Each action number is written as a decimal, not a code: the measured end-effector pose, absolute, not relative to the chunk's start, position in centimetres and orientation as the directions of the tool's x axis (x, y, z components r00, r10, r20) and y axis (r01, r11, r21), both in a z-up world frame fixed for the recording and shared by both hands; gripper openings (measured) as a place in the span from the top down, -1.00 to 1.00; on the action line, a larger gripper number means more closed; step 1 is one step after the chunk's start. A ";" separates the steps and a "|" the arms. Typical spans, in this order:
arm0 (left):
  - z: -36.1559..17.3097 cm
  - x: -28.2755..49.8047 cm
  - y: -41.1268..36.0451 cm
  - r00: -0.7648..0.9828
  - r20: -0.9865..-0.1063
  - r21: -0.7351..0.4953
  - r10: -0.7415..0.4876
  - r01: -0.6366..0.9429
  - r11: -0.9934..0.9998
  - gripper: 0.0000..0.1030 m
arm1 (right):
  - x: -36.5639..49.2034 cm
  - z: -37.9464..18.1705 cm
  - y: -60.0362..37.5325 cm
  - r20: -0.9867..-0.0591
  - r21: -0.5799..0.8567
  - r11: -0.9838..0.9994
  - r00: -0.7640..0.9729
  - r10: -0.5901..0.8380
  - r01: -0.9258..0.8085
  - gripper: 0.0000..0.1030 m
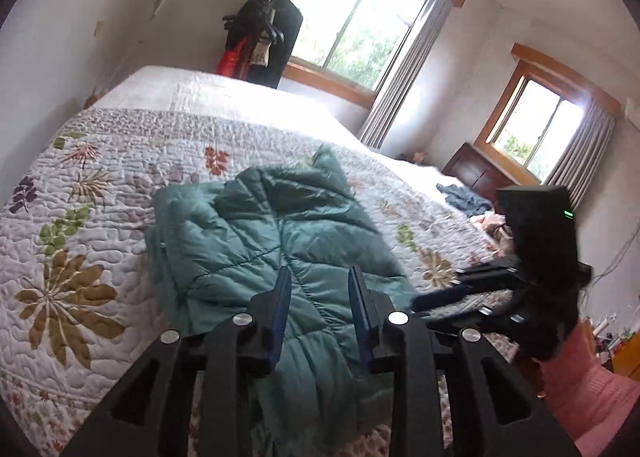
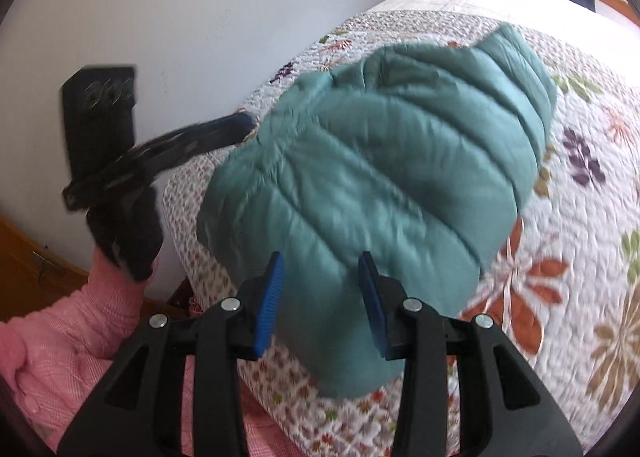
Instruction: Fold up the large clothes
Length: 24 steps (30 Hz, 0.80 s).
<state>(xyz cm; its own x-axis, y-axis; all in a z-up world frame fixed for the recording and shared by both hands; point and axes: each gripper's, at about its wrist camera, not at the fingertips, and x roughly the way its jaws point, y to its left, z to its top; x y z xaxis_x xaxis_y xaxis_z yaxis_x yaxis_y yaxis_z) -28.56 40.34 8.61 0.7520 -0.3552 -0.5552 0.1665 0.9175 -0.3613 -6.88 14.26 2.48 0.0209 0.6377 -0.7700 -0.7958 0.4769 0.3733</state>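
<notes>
Jacket [image 1: 280, 241], teal and quilted, lies crumpled on the bed's floral quilt [image 1: 80, 217]; in the left wrist view we see it spread from the centre of the frame down toward 6 o'clock, its near end running between and under our left tongs [image 1: 320, 289]. Those left tongs stand with their blue-lined fingers [image 1: 283, 297] parted, a wide gap between them, nothing pinched; whether the tips touch the cloth below we cannot tell. At 3 o'clock in that view the right tongs [image 1: 460, 293] show from the side, blurred, held by a dark glove [image 1: 548, 297] above a pink sleeve [image 1: 580, 385]. In the right wrist view the jacket [image 2: 380, 185] bulks large at the centre, reaching up toward 1 o'clock, one end hanging near the quilt's edge at 6 o'clock. The right tongs [image 2: 322, 289] are likewise spread wide, blue pads [image 2: 270, 301] apart, gripping nothing, with the teal fabric seen between them. At 9 o'clock the left tongs [image 2: 240, 125] appear blurred, their tip just at the jacket's edge. Two windows [image 1: 352, 25] with grey curtains [image 1: 404, 73] sit toward 12 and 2 o'clock in the left view; dark clothes [image 1: 268, 41] hang by the nearer window.
</notes>
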 end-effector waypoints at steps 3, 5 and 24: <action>6.4 -27.7 40.9 0.719 -0.607 -0.368 -0.338 0.124 0.922 0.45 | -7.1 1.7 13.6 -0.763 0.394 0.480 0.012 0.646 -0.784 0.25; 5.0 -27.8 41.4 0.707 -0.622 -0.372 -0.335 0.109 0.922 0.46 | -7.0 1.0 13.6 -0.761 0.404 0.478 0.003 0.649 -0.780 0.25; 7.1 -32.8 37.4 0.768 -0.617 -0.184 -0.171 0.070 0.980 -0.03 | -9.8 1.8 13.7 -0.753 0.355 0.483 0.061 0.656 -0.801 0.24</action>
